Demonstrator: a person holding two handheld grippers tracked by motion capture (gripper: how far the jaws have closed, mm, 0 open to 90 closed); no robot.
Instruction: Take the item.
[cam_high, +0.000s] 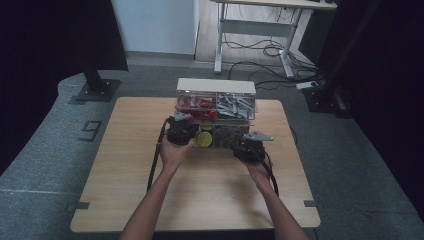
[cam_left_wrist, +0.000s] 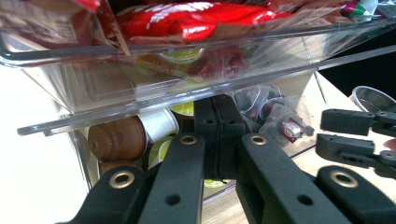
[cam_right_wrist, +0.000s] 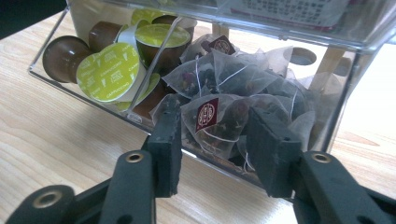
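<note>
On the wooden tabletop (cam_high: 125, 165) stands a clear plastic organizer (cam_high: 216, 107) w/ two tiers of drawers, toward the far edge, centre. Going left to right in the high view: the left gripper (cam_high: 181, 131) sits at the front-left corner of the organizer, held from below by the person's left hand (cam_high: 173, 152). Just right of it, a yellow-green capsule lid (cam_high: 203, 139) shows at the front of the lower tier. Then the right gripper (cam_high: 248, 146) w/ its grey three-cornered plate (cam_high: 258, 136), at the front-right of the lower tier, right hand (cam_high: 261, 170) behind it.

Left gripper view: jaws closed together, nothing visible between them, tips under the upper drawer (cam_left_wrist: 154, 60), which holds red packets (cam_left_wrist: 196, 21). Behind the tips, brown coffee capsules (cam_left_wrist: 116, 139) in the lower-left compartment; tea bags (cam_left_wrist: 280, 123) farther right; the other gripper at the right edge.

Right gripper view: jaws part-open, not pressing on anything; they stand just in front of the lower drawer's clear front wall (cam_right_wrist: 210, 156). Behind that wall, between the jaws, is a pile of pyramid tea bags (cam_right_wrist: 224, 93) w/ dark red tags. Left of a thin divider (cam_right_wrist: 156, 60): capsules w/ green lids (cam_right_wrist: 109, 70). Can't tell whether the tips touch the wall.
</note>
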